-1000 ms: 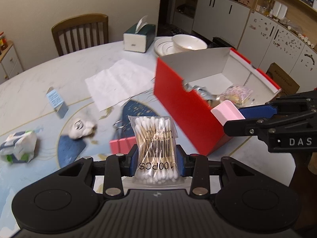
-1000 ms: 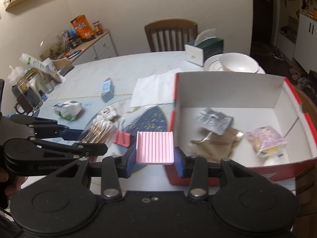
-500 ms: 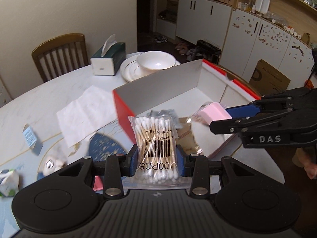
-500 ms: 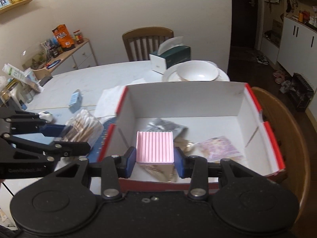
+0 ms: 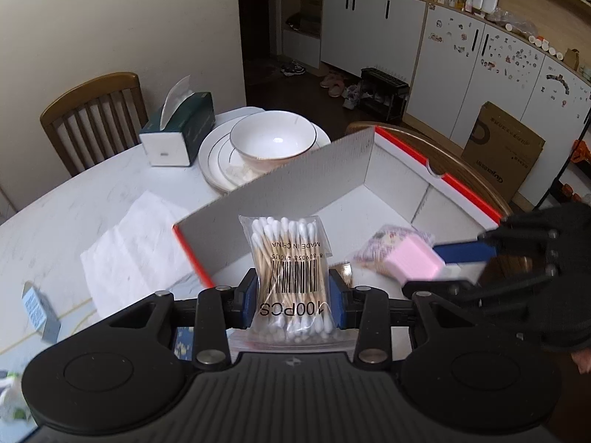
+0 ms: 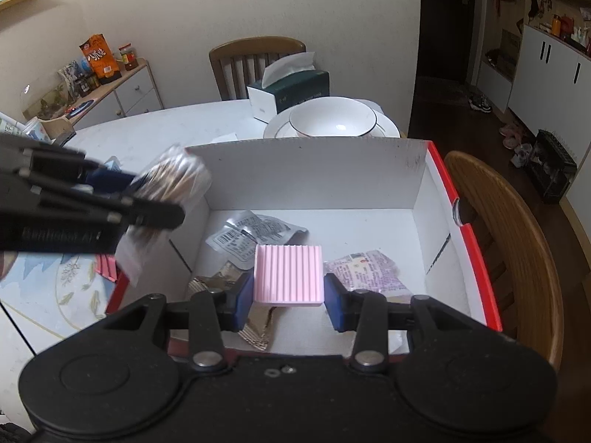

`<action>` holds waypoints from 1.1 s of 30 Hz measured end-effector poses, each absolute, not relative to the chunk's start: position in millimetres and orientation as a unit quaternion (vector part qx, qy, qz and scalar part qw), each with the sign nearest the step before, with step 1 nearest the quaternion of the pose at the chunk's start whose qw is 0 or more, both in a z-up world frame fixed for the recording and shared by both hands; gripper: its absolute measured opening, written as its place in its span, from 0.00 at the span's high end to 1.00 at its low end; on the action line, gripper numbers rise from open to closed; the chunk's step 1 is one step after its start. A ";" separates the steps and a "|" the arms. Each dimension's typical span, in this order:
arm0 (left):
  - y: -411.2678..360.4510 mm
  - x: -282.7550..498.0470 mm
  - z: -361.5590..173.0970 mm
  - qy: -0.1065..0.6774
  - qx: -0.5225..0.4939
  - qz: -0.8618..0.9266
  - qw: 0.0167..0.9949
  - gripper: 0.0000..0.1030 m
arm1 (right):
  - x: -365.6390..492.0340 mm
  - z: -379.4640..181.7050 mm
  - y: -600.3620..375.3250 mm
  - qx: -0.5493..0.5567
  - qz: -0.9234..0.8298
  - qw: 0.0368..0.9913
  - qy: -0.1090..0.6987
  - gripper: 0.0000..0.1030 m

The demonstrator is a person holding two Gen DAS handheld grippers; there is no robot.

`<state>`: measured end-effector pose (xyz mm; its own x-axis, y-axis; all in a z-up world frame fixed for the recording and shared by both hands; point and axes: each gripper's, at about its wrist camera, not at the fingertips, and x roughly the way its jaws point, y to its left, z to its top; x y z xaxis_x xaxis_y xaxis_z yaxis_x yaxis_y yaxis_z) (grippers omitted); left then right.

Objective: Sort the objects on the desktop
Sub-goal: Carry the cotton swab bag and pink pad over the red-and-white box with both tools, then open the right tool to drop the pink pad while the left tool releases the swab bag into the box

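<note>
A white marble-look table [image 5: 92, 192] carries a red, white-lined cardboard box [image 6: 436, 199]; behind the box stand a white bowl [image 5: 273, 140] on plates and a green tissue box [image 5: 181, 129]. The left gripper [image 5: 291, 291] pinches a clear bag of cotton swabs [image 5: 288, 265] over the box's near left corner. The right gripper [image 6: 288, 291] clamps a pink ribbed block [image 6: 288, 273] above the box's inside. Only the right view shows the silver wrapper [image 6: 255, 236] inside the box; only the left shows white cabinets [image 5: 373, 29] beyond it.

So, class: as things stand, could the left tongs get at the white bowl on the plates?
Probably not yet. The left tongs are shut on the cotton swab bag, and the box wall stands between them and the bowl; they would have to drop the bag and go over it.
</note>
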<state>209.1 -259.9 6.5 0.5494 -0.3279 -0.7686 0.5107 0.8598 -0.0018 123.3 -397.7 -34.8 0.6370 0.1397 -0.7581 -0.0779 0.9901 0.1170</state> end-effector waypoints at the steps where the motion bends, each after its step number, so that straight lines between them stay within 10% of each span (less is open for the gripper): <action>1: -262.8 214.2 6.2 0.410 0.112 -0.241 0.873 0.64 | 124.8 -35.8 -398.9 0.036 0.060 0.904 0.423 0.61; 33: -316.9 281.5 -56.6 0.472 0.122 -0.240 0.840 0.64 | 155.0 -79.9 -400.5 0.001 0.093 0.878 0.470 0.62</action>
